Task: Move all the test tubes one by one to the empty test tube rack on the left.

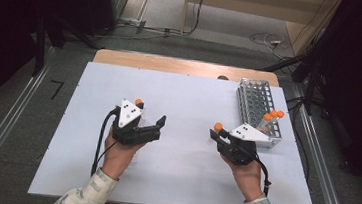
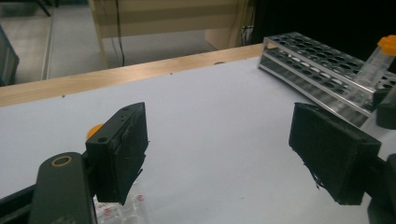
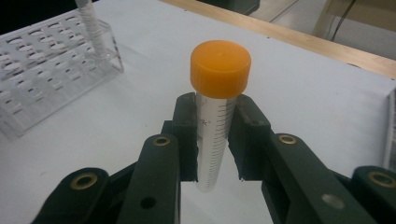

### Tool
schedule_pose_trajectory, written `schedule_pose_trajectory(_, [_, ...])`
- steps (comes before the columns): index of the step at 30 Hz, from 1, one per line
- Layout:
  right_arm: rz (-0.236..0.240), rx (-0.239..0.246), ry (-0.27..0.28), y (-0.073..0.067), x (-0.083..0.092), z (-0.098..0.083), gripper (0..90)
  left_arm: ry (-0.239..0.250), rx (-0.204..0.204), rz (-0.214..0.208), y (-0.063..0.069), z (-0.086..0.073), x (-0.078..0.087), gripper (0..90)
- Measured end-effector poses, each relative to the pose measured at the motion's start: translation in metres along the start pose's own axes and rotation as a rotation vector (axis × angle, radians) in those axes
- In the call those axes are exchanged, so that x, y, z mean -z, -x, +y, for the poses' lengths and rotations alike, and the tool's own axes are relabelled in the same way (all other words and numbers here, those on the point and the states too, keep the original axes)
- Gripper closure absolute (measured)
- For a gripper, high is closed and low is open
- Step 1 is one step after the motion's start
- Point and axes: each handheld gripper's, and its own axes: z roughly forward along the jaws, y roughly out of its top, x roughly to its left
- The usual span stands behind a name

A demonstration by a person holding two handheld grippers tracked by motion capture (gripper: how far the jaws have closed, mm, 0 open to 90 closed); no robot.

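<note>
My right gripper (image 1: 217,134) is shut on a clear graduated tube with an orange cap (image 3: 219,70), gripped below the cap and held upright above the white table sheet (image 1: 189,98); its cap (image 1: 218,127) sits left of the rack. My left gripper (image 1: 151,120) stands open with nothing between its jaws (image 2: 217,154). Beside its left jaw lies another orange-capped tube (image 1: 139,102), its cap (image 2: 95,130) peeking out behind the jaw. A clear tube rack (image 1: 256,104) at the right holds a few orange-capped tubes (image 1: 273,115).
The rack (image 2: 317,70) lies ahead and right of the left gripper, with one tube (image 2: 376,60) leaning in it. A wooden table edge (image 1: 182,64) runs along the far side. Metal rails (image 1: 314,160) flank the table.
</note>
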Motion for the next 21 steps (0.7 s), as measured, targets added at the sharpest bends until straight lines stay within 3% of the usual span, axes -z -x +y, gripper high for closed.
schedule_pose_trajectory(15, [0.117, 0.069, -0.033, -0.045, -0.023, 0.002, 71.4, -0.027, -0.063, -0.12, 0.04, -0.005, -0.006, 22.4])
schedule_pose_trajectory(21, [0.145, 0.082, -0.032, -0.056, -0.028, 0.003, 71.4, -0.036, -0.077, -0.189, 0.05, -0.007, -0.007, 30.8])
